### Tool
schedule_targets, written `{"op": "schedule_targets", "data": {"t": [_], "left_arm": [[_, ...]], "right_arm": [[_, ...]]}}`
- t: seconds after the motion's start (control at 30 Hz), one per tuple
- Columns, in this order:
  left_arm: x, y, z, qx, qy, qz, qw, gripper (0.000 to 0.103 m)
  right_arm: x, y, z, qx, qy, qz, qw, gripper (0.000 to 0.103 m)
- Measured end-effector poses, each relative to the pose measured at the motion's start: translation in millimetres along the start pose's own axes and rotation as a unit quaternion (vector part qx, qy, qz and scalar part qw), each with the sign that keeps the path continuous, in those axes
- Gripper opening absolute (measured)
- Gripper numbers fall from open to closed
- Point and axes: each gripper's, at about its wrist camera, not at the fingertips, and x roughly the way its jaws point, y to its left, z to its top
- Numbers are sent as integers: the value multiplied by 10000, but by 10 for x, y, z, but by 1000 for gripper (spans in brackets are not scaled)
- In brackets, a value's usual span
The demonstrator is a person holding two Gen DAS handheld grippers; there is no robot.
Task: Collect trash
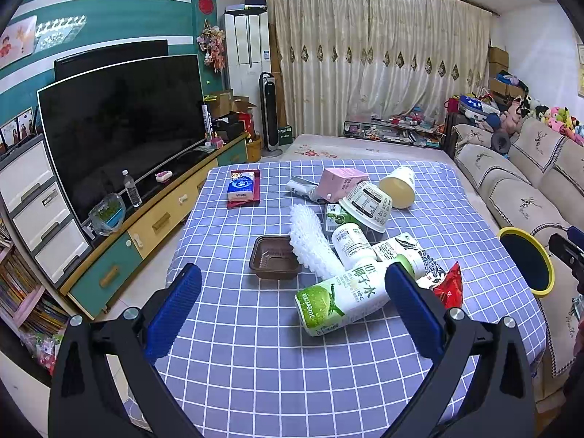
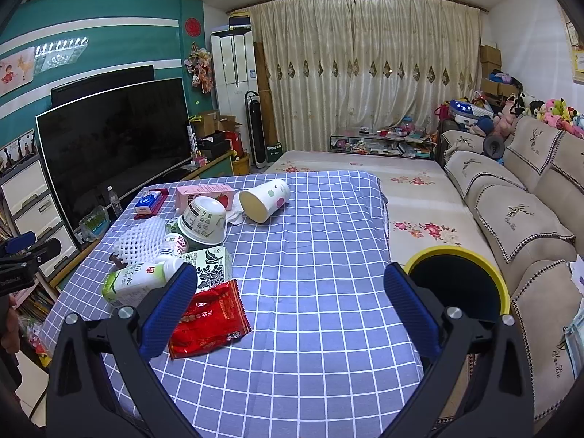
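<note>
Left wrist view: left claw [image 1: 292, 292] spread apart, empty, hovering over the checked surface [image 1: 255, 365]; coconut-water carton [image 1: 339, 299] lying toppled just ahead between its fingers, likely first pick.

Right wrist view: right claw [image 2: 290, 299] apart, empty; red wrapper [image 2: 210, 319] beside its left finger; yellow-rimmed bin [image 2: 505, 292] beyond its right finger, seemingly off the surface edge, ready for drops.

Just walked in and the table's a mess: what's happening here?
A person holds a gripper in each hand over a pile of trash on the checked tablecloth. Both the left gripper and right gripper are open and empty. The coconut water carton, red wrapper and the rest lie uncollected; the yellow-rimmed bin stands at the table's right.
</note>
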Motion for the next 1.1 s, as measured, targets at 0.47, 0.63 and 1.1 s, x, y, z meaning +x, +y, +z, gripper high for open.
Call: {"op": "schedule_targets", "data": {"t": [0.47, 0.63, 1.1], "left_arm": [[43, -3, 9, 19, 20, -37, 10000, 99], [127, 37, 105, 14, -22, -60, 10000, 99], [1134, 376, 707, -249, 19, 110, 9996, 99]], "right_arm": [[48, -24, -19, 8, 70, -67, 10000, 97], [114, -26, 23, -19, 87, -85, 9999, 97], [1236, 307, 491, -573, 444, 367, 9967, 97]]}}
